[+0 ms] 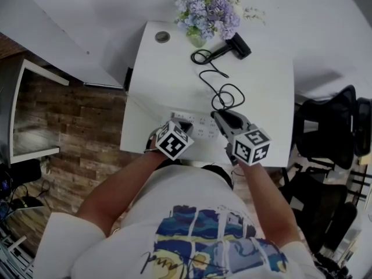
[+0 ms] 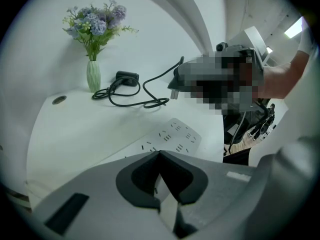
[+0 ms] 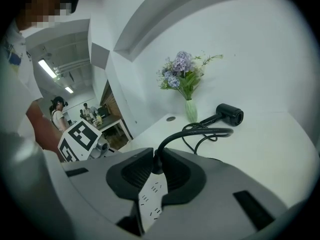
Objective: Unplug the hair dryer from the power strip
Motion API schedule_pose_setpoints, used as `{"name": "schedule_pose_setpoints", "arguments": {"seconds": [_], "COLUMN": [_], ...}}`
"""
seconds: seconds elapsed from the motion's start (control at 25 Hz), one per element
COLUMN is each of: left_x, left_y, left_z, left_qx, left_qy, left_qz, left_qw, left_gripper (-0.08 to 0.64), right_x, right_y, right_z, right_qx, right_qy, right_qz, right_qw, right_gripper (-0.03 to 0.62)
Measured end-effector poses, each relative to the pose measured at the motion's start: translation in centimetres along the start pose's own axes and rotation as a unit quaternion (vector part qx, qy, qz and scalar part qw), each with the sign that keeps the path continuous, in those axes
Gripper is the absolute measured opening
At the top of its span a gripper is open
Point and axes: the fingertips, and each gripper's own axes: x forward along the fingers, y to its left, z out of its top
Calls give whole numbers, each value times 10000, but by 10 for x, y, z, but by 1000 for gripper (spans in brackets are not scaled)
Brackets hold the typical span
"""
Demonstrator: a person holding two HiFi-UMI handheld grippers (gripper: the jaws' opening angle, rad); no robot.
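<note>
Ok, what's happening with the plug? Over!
Left gripper clamped on power strip. Right gripper holds plug, out and above the strip. Nothing blocking. Over.

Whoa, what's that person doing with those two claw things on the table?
A person is unplugging a hair dryer. The shut left claw rests on the white power strip. The right claw grips the black plug, which looks already lifted out of its socket. The dryer lies by the flowers.
</note>
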Motion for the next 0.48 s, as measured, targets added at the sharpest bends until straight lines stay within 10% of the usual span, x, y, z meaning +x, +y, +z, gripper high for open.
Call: {"name": "schedule_pose_setpoints", "arguments": {"seconds": [0.48], "left_x": [-1], "left_y": [-1], "left_z": [-2], "left_qx": [-40], "left_qy": [58], "left_qz": [-12], "left_qw": [10000], "left_gripper": [2], "right_x": [-13], "right_y": [-7], "right_z": [7], "right_qx": [109], "right_qy": [-145], "right_qz": [-60], "right_qw": [9998], "right_gripper": [57]}}
